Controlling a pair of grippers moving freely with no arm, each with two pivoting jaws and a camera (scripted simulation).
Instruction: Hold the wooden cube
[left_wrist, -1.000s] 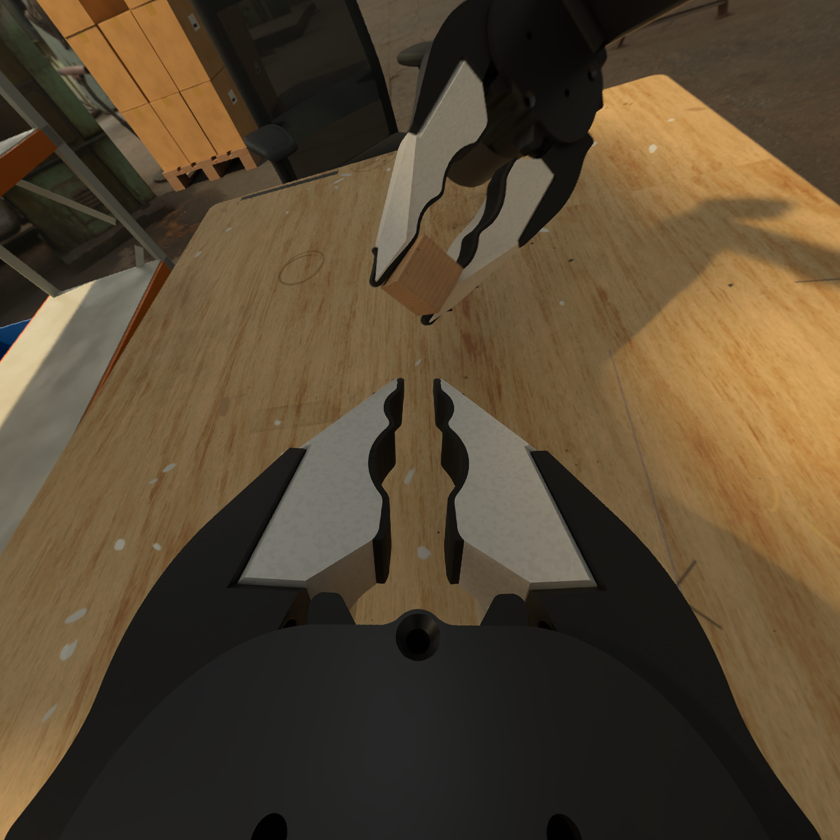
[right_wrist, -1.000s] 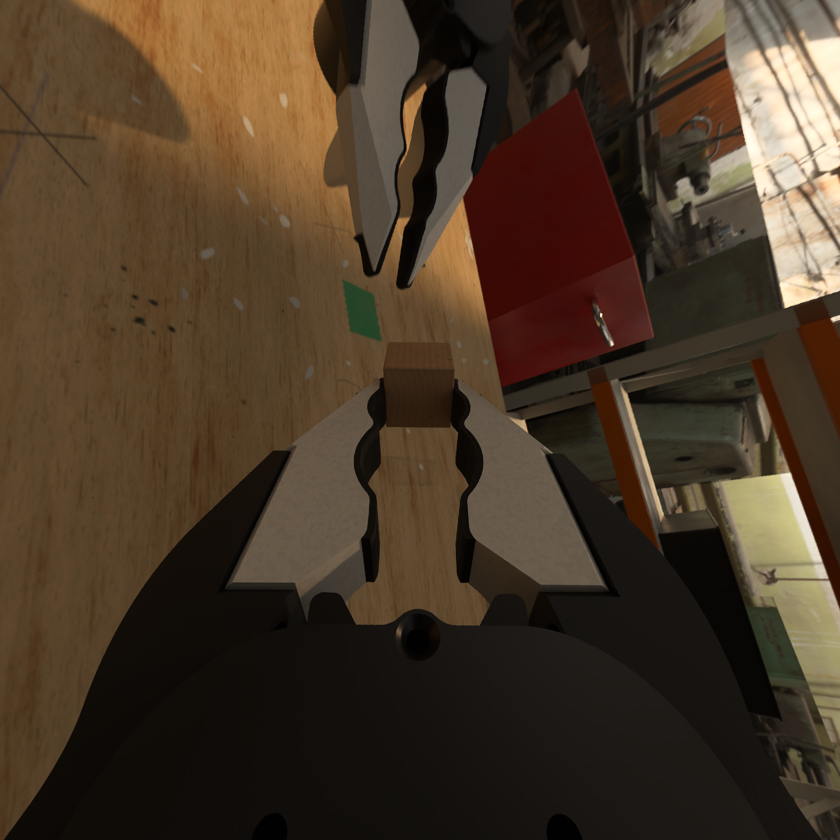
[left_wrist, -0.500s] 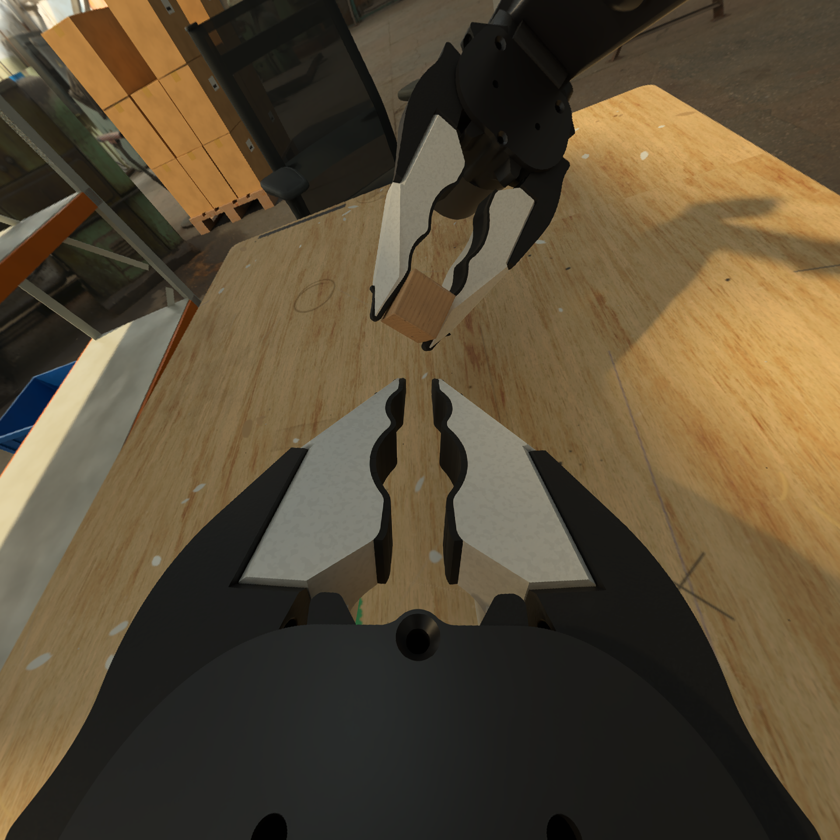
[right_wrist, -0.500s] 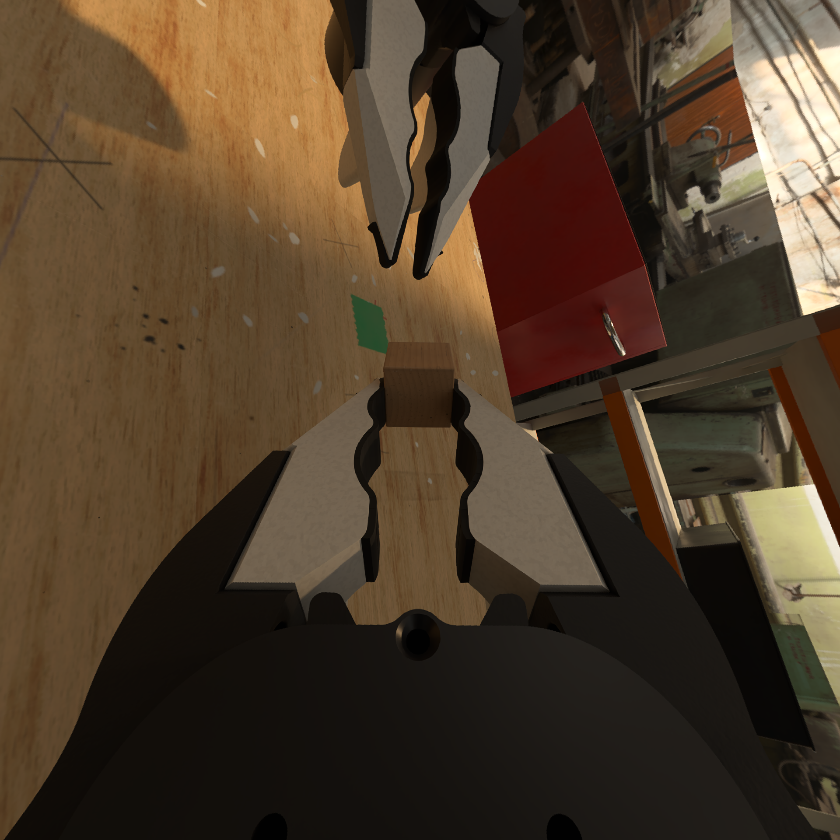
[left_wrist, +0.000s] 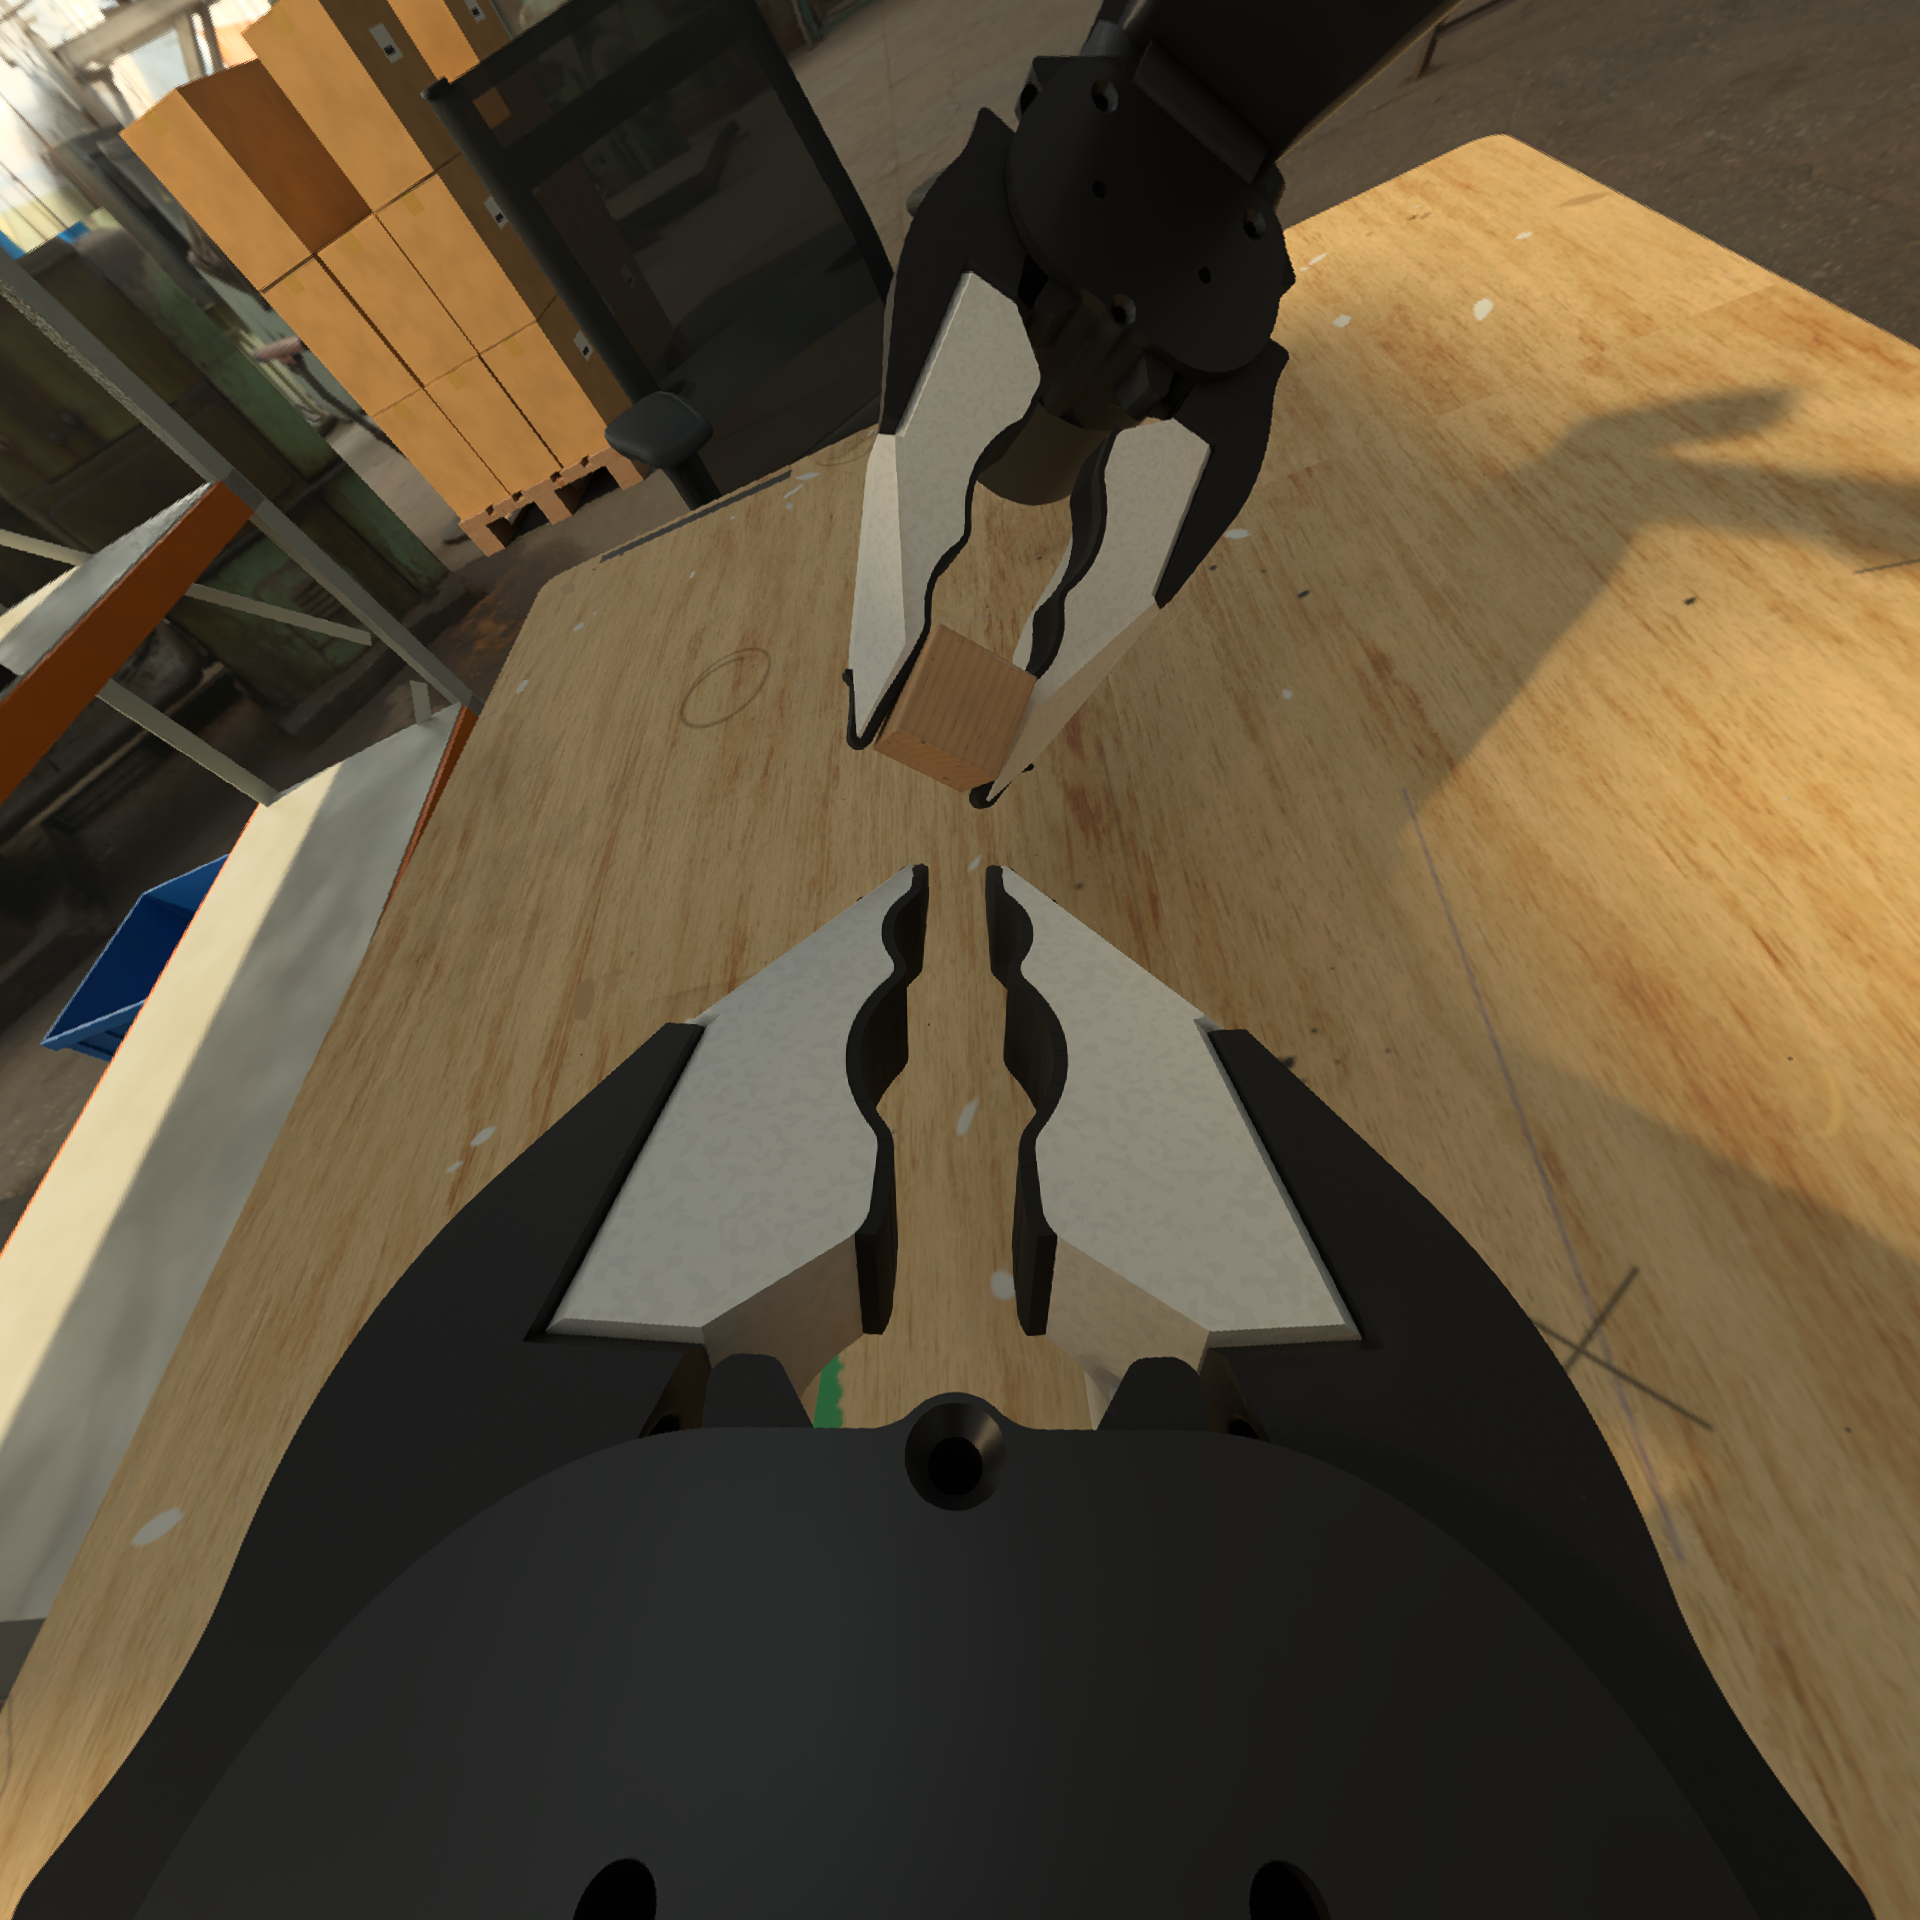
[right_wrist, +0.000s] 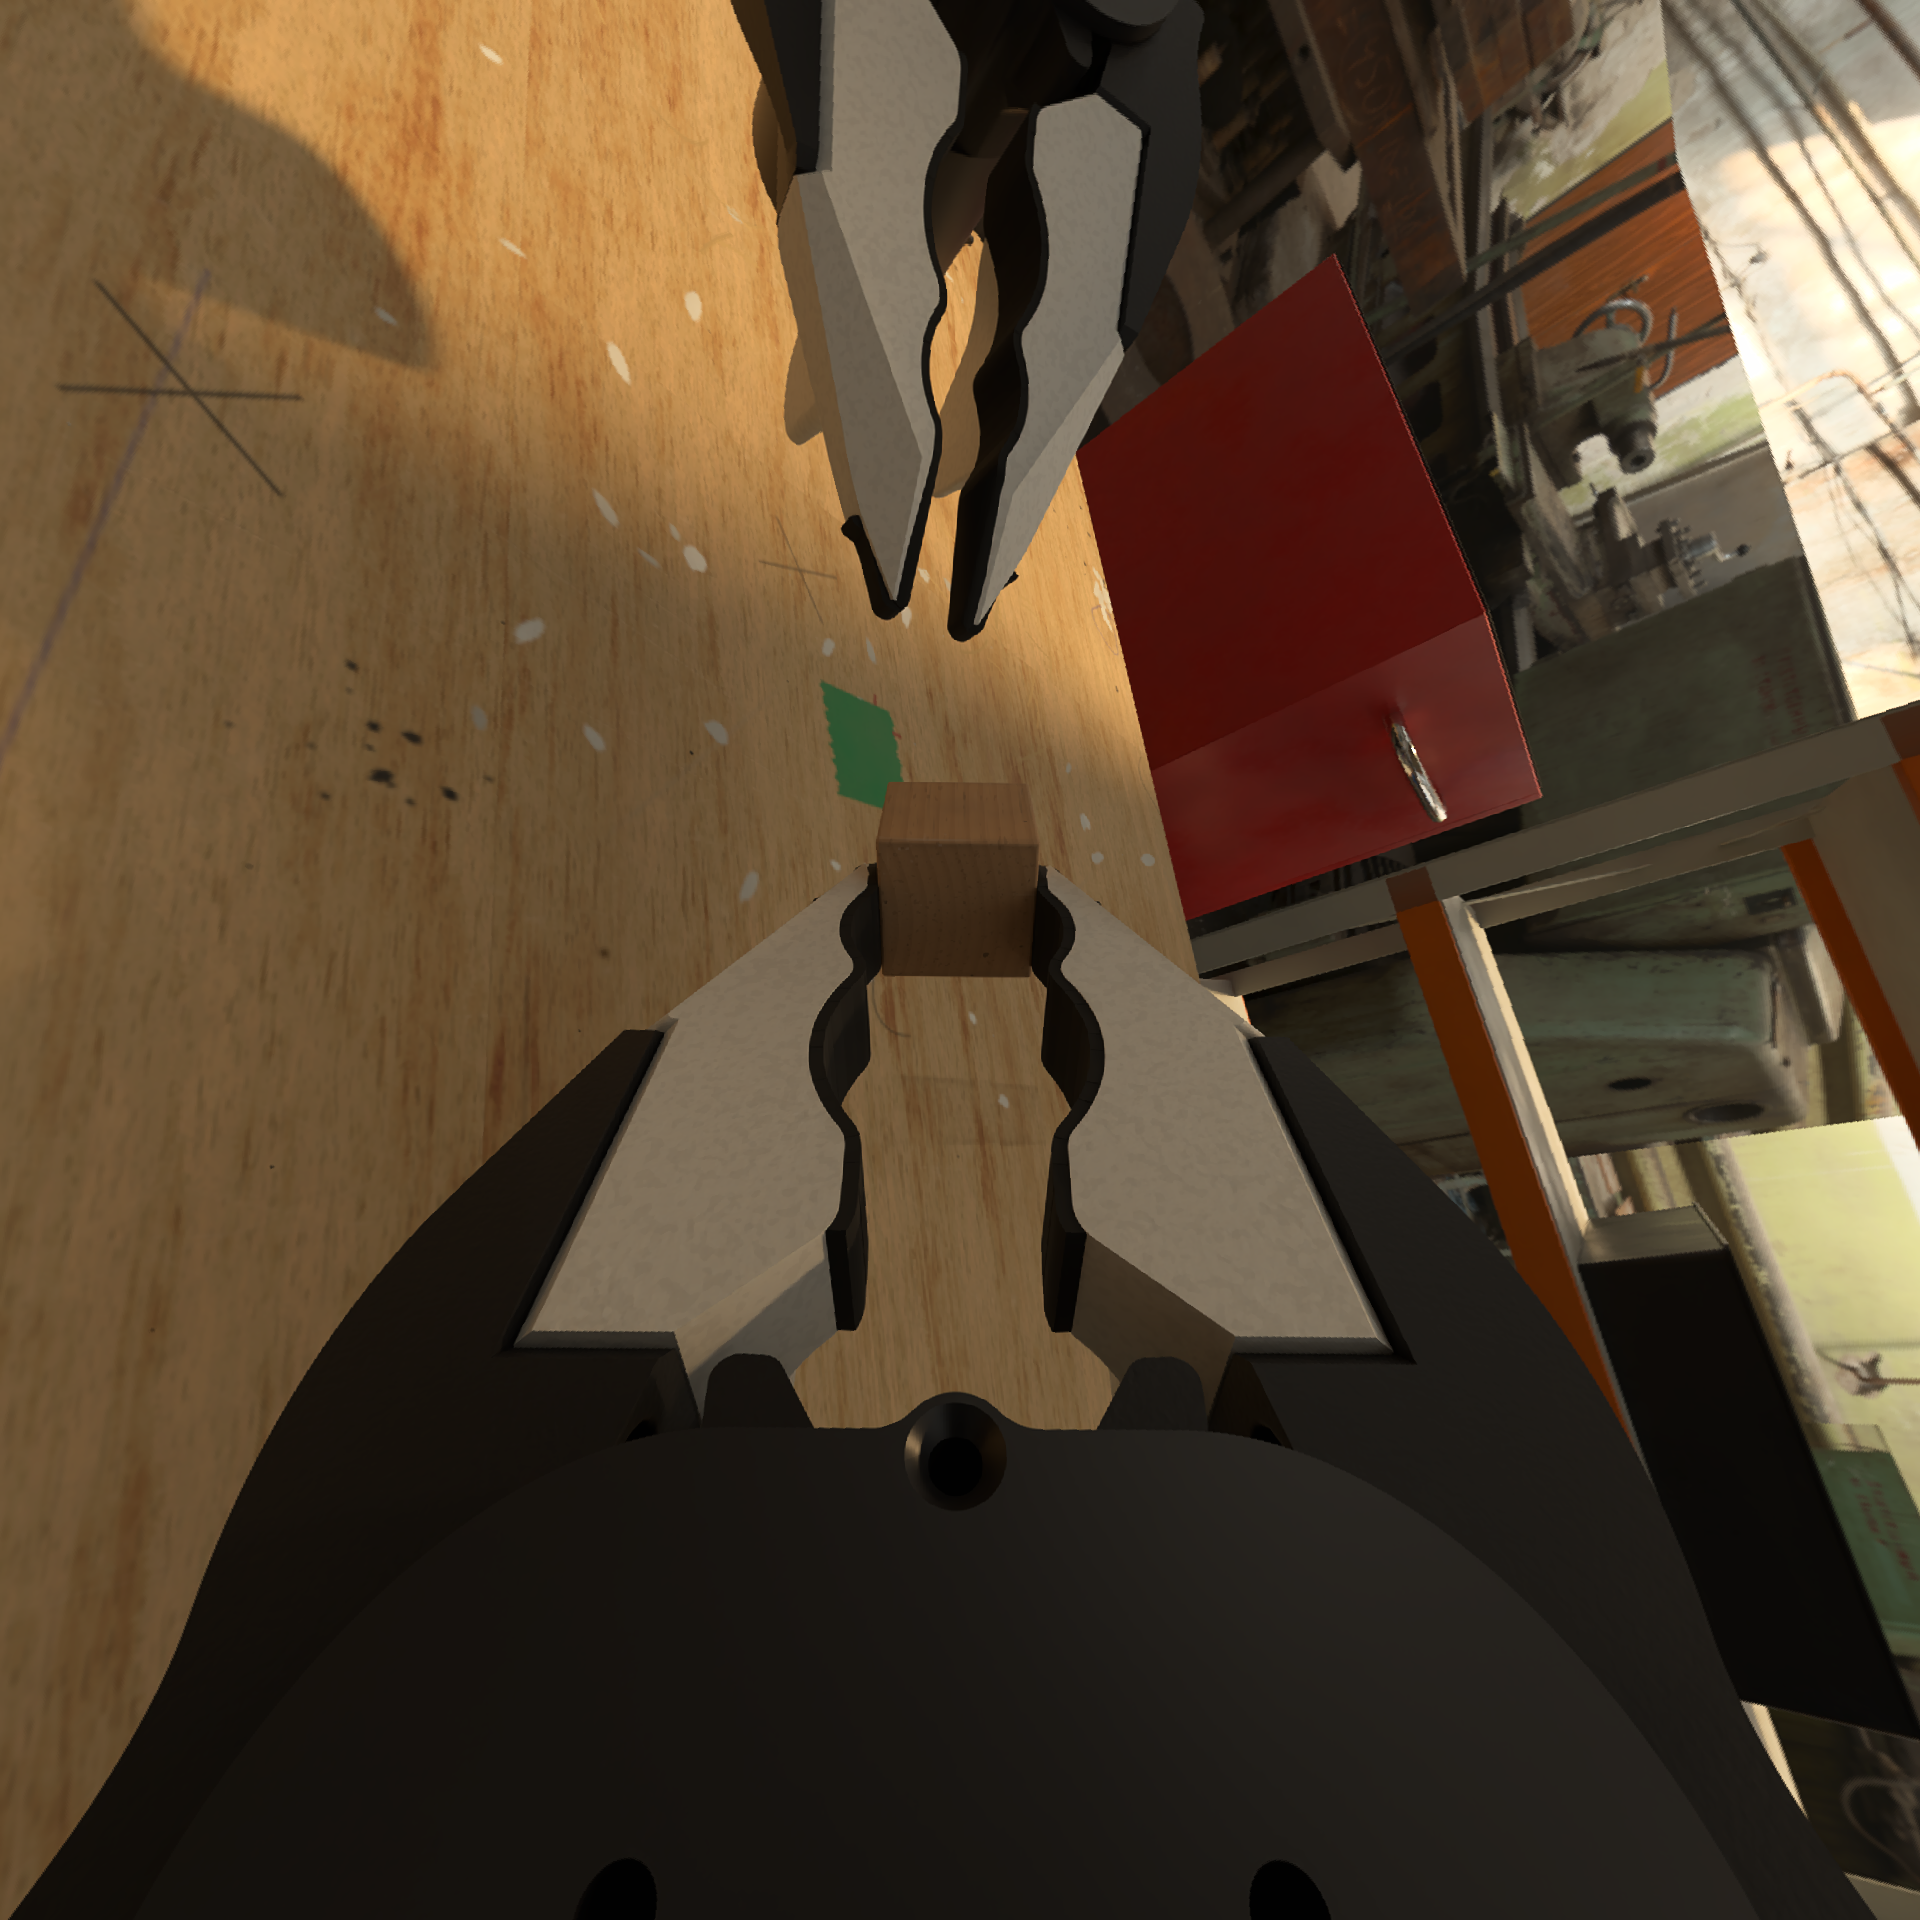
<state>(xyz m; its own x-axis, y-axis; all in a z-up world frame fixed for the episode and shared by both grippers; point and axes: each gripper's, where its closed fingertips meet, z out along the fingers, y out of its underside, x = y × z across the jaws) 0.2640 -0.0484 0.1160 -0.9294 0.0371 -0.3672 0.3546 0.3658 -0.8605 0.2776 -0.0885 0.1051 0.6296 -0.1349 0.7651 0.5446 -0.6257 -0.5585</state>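
Now we note right gripper (right_wrist: 956, 883) clamped on wooden cube (right_wrist: 957, 894) above table (right_wrist: 312, 935); left gripper (left_wrist: 953, 878) faces it, jaws narrowly apart, empty; green patch (right_wrist: 858, 743) on table nearby.

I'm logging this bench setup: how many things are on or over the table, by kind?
Grippers: 2, the right gripper and the left gripper
Wooden cube: 1, between the right gripper's fingers
Green patch on the table: 1
Total: 4
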